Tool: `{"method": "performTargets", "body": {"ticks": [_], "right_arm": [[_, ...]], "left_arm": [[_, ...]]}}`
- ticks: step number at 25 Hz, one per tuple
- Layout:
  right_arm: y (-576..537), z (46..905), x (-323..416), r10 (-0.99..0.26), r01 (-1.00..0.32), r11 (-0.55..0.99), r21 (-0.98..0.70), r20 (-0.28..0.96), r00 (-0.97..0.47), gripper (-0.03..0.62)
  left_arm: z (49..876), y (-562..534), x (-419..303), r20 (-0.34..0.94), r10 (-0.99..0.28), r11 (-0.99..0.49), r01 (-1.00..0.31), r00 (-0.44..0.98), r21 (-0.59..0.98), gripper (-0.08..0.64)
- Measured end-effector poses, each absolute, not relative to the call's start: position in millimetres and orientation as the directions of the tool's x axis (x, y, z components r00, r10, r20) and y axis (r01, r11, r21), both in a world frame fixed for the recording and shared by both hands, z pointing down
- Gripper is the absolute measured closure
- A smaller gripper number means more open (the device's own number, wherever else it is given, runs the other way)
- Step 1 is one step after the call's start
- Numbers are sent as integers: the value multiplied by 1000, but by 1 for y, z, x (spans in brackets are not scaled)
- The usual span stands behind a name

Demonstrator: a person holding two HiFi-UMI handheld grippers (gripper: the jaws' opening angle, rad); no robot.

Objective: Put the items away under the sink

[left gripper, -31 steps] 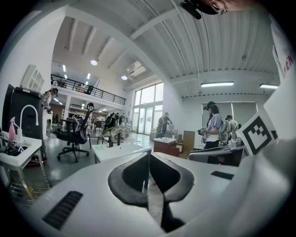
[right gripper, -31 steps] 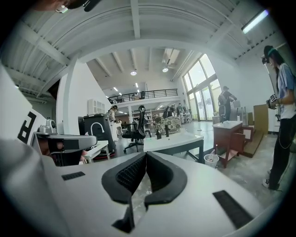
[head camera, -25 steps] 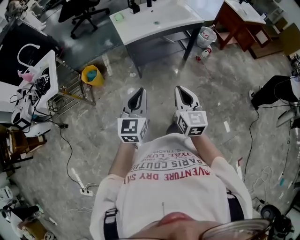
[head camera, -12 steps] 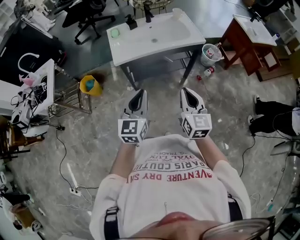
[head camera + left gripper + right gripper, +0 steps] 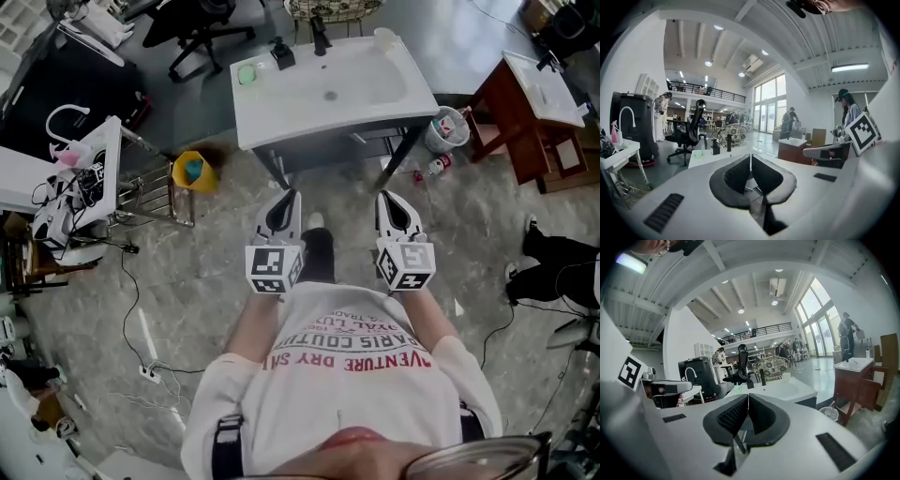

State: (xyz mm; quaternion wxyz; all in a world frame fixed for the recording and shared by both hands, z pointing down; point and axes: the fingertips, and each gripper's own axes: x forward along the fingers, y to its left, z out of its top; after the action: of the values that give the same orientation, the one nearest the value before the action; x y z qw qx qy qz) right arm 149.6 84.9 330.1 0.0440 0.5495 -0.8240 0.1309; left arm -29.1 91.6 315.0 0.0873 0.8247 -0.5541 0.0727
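The white sink unit (image 5: 281, 103) on dark legs stands straight ahead, with an open space below its basin. On its top are a green soap dish (image 5: 247, 74), a black dispenser (image 5: 280, 53), a black tap (image 5: 321, 37) and a white cup (image 5: 382, 37). Right of it on the floor are a white bucket (image 5: 448, 129) with items in it and a small bottle (image 5: 434, 167). My left gripper (image 5: 288, 193) (image 5: 750, 155) and right gripper (image 5: 385, 196) (image 5: 748, 396) are held side by side at waist height, short of the sink. Both are shut and hold nothing.
A yellow bin (image 5: 192, 172) and a wire rack (image 5: 150, 192) stand to the left of the sink. A brown wooden table (image 5: 520, 112) is at the right, an office chair (image 5: 211, 23) behind the sink. Cables (image 5: 131, 291) trail over the marble floor on both sides.
The sink has come closer and more to the centre of the head view as the person walked toward it. Both grippers stayed shut and level in front of the body.
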Motion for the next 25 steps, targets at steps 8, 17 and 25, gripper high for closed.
{"method": "performTargets", "body": {"ticks": [8,17,25], "right_arm": [[-23,330,123,-889,-909,387,-156,199,-413,566],[-170,325,75,-890,-919,377,-116,228,-394,566],[-259,335,30,-866,-901,419,-115,249,-434,566]], "left_arm": [[324,-31,-46,211,-890,-392,-915,404,97,532],[319,-183,-96,203,-882,-408,-904,426,125,532],[321,-249,-137,218,-904,-348,-929,368,125,532]]}}
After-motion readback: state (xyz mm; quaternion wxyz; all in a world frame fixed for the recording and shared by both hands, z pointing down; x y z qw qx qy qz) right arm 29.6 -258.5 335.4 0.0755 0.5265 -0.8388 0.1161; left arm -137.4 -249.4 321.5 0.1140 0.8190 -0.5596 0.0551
